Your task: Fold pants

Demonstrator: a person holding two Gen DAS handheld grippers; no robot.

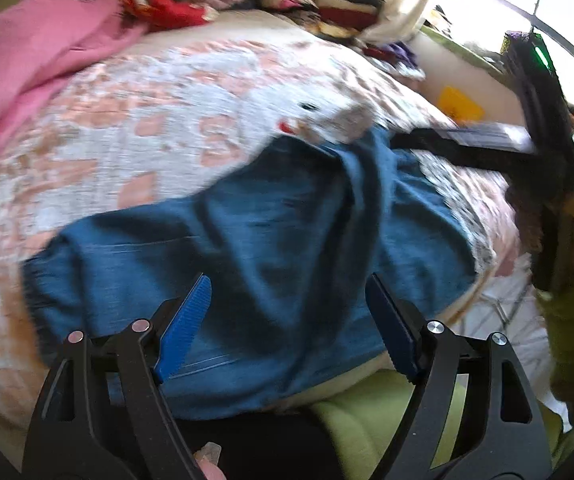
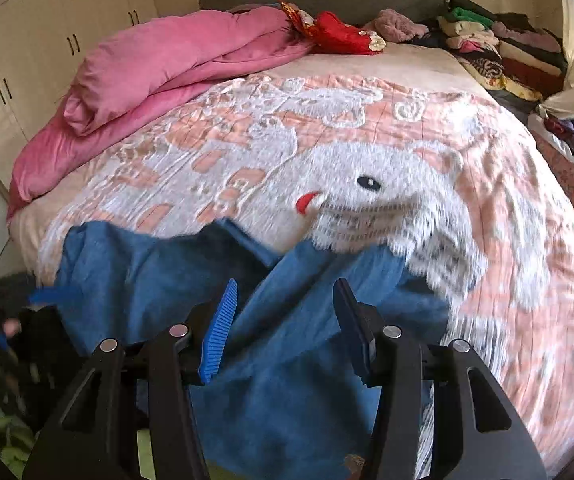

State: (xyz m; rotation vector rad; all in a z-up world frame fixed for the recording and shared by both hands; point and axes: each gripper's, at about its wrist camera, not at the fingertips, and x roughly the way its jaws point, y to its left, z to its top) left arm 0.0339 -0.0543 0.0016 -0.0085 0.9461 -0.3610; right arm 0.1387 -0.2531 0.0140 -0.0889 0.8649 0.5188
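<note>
Blue pants (image 1: 247, 240) lie crumpled and partly folded over on the pink-and-white patterned blanket (image 1: 147, 120), near the bed's front edge. My left gripper (image 1: 289, 280) hovers just above them, open, with nothing pinched between its blue pads. In the right wrist view the pants (image 2: 159, 272) spread from the lower left to the centre. My right gripper (image 2: 286, 282) is open over them, its pads apart and clear of the cloth. The right gripper's black body (image 1: 547, 152) shows at the right of the left wrist view. A blurred blue fingertip (image 2: 47, 294) of the left gripper sits at the pants' left edge.
A pink duvet (image 2: 159, 60) is bunched at the bed's far left, with a red cloth (image 2: 339, 34) by the headboard. Stacks of folded clothes (image 2: 507, 48) line the far right. Wardrobe doors (image 2: 47, 20) stand to the left. A person's green garment (image 1: 367, 420) is close below.
</note>
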